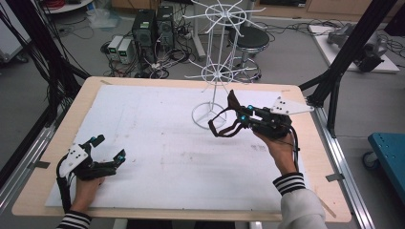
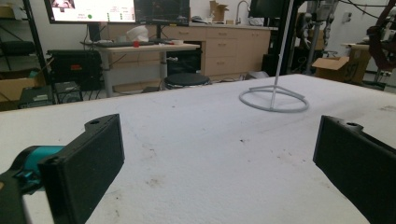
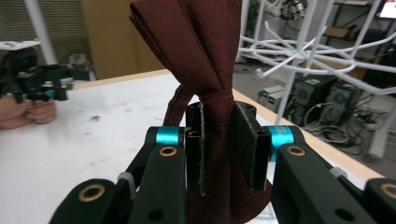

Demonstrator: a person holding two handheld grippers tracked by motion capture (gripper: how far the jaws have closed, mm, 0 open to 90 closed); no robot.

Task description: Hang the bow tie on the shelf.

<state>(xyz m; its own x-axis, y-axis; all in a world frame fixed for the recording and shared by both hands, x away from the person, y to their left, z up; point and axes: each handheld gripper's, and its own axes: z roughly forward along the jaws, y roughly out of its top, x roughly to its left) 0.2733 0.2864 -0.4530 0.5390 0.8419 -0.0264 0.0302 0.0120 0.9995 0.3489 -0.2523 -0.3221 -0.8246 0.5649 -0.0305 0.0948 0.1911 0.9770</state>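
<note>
A dark red tie held up next to the white wire rack.

The tie (image 3: 205,70) is pinched tight in the right gripper (image 3: 227,140), with its folded top standing up above the jaws and the rest hanging down in a loop over the worktop (image 1: 157,138). It is up in the air, just beside the rack (image 1: 216,57), near the lower ring of wire arms. I think the job is to hang the tie on the rack. To do it well, lift the fold over one wire arm, lower it so the tie sits on both sides, then let go slowly. The left gripper (image 1: 107,150) lies low on the worktop, well apart, jaws wide and holding nothing.
</note>
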